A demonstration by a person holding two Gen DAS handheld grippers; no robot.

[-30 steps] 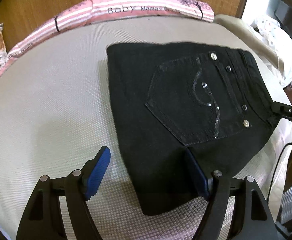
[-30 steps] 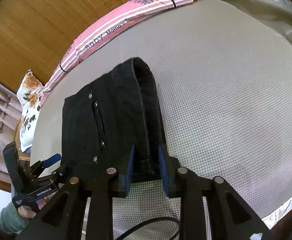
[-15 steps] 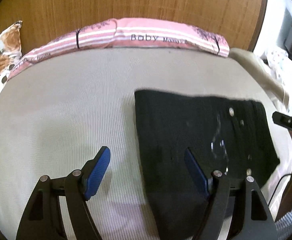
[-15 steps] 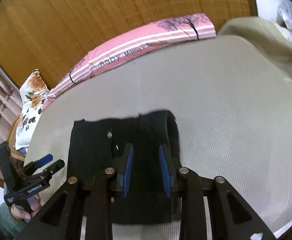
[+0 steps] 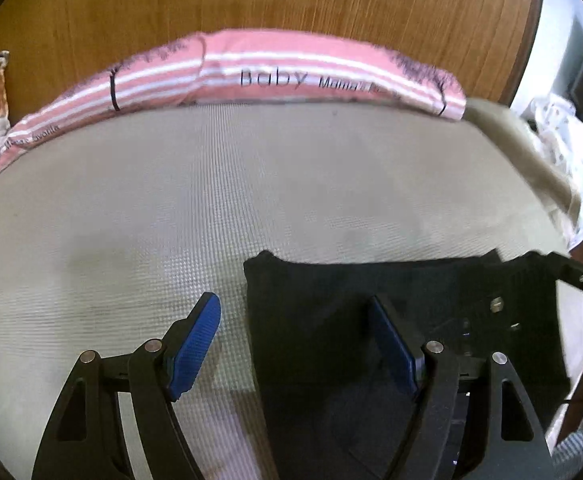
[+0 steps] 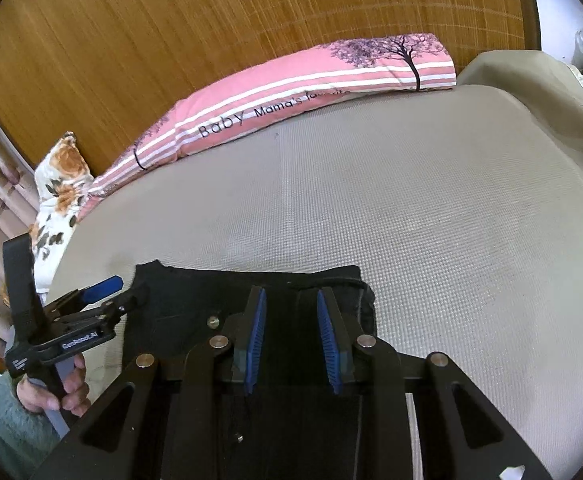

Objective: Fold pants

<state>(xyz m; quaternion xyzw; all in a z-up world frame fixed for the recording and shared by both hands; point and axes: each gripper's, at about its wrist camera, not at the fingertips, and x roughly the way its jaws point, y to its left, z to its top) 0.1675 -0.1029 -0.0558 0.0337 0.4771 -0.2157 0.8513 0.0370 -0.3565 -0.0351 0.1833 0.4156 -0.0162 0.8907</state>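
The black pants (image 5: 323, 320) lie folded into a compact rectangle on the bed, low in both views. My left gripper (image 5: 293, 300) is open and straddles their left edge: one blue pad hangs over the mattress, the other over the cloth. My right gripper (image 6: 291, 292) holds the thick waistband fold of the pants (image 6: 195, 300) between its narrow blue pads, and its jaws are closing. The right gripper (image 5: 571, 276) shows at the pants' right end in the left wrist view. The left gripper (image 6: 121, 292) is at their left corner in the right wrist view.
The beige mattress (image 6: 431, 220) stretches beyond the pants. A pink striped pillow (image 5: 291, 76) lies along the wooden headboard (image 6: 211, 20), with a floral pillow (image 6: 59, 184) at the left. A person's hand (image 6: 63, 392) in a green sleeve holds the left gripper's handle. A cable hangs at the right.
Both grippers drew back toward the near edge of the bed, so the pants sit lower in both views. The right gripper kept the waistband fold; the left stayed open.
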